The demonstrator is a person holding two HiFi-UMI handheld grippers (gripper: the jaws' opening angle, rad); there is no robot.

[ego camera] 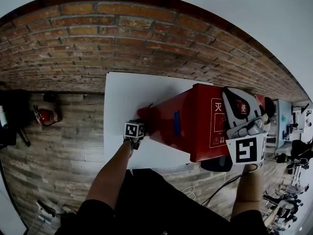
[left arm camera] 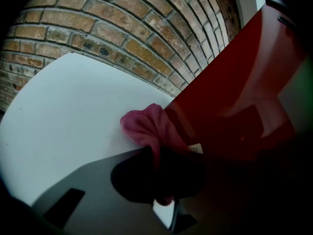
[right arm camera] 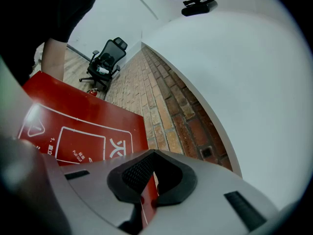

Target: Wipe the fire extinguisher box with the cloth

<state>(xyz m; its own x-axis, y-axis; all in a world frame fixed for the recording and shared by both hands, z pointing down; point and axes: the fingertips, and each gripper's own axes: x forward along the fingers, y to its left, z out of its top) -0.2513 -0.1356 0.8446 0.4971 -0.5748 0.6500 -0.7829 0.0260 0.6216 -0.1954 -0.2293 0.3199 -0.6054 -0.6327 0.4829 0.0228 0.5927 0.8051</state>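
Here the left hand-held gripper (left arm camera: 159, 176) pinches the limp-looking cloth (left arm camera: 145, 126); the right hand-held gripper (right arm camera: 145, 199) clamps the stiff box (ego camera: 195, 117) at its 3 o'clock edge.

There are one red fire extinguisher box (ego camera: 195, 112), one pink cloth (left arm camera: 145, 126), one white board (ego camera: 132, 92), one office chair (right arm camera: 105, 58), and two grippers: left gripper (left arm camera: 161, 180) and right gripper (right arm camera: 145, 192).

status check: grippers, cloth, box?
Left gripper shut on pink cloth, cloth against the red box side. Right gripper clamped on the box edge. Box lies on white board; no obstruction seen.
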